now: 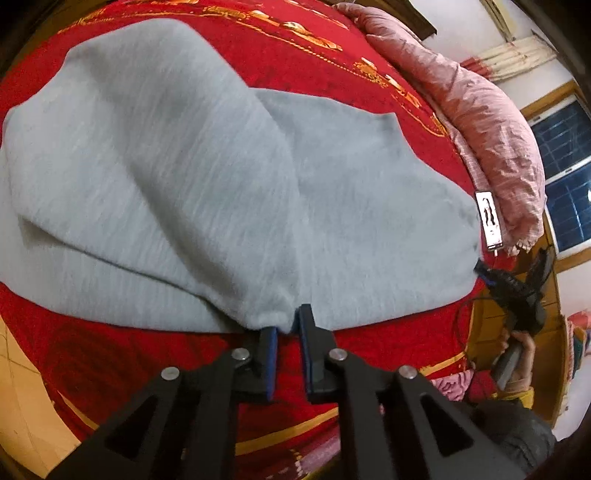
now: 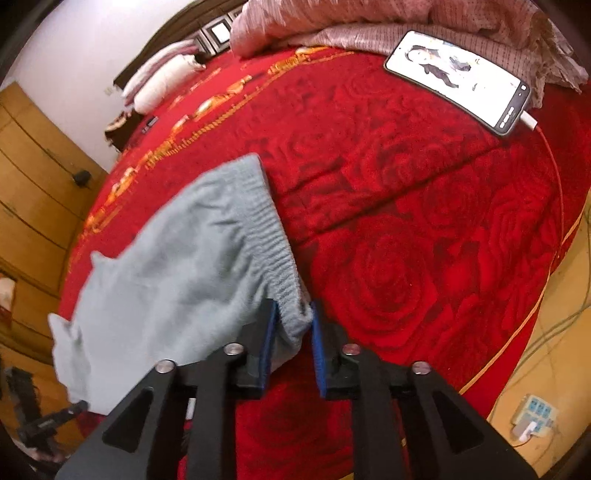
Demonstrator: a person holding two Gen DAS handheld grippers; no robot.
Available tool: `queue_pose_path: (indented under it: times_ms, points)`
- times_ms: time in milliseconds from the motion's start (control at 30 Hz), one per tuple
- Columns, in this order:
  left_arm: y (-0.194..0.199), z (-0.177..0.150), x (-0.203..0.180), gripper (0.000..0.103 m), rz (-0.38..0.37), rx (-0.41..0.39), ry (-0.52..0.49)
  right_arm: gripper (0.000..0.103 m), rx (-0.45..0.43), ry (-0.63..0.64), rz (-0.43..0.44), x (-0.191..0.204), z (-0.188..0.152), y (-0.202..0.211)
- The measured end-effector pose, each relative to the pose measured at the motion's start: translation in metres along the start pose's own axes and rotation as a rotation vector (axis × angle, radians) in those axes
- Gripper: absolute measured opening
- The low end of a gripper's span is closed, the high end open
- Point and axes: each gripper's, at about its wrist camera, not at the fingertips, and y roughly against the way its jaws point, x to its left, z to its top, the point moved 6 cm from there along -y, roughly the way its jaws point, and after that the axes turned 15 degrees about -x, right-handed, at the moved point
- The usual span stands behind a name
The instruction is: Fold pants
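Here: left gripper [image 1: 287, 325], fingers narrowly parted, pinching the near edge of the grey pants [image 1: 207, 192]; right gripper [image 2: 293, 321], fingers wider apart, ribbed waistband [image 2: 275, 236] corner between them. Pants spread over red bedspread [image 2: 424, 229]; phone [image 2: 458, 81] at far edge, against pink quilt [image 1: 480, 110]

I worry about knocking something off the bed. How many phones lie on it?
1: the phone lies at the far edge of the red bedspread, against the pink quilt. Others may be hidden under fabric.
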Motion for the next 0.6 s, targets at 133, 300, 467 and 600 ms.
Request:
queue_pose_path:
  times_ms: [133,300,467,600]
  points:
    - [0.02,0.003,0.005,0.033,0.017,-0.039,-0.006,0.033,0.008,0.022,-0.029,-0.002,0.0,0.005]
    - [0.064,0.013,0.033,0.044,0.078,-0.145,0.019,0.033,-0.053,0.086,-0.069,0.007,0.012,0.032]
    - [0.091,0.029,0.081,0.045,0.194,-0.261,0.108,0.036,-0.124,0.18,-0.082,0.034,0.025,0.058]
    - [0.088,0.043,0.102,0.045,0.227,-0.327,0.162,0.037,-0.123,0.225,-0.025,0.062,0.022,0.058]
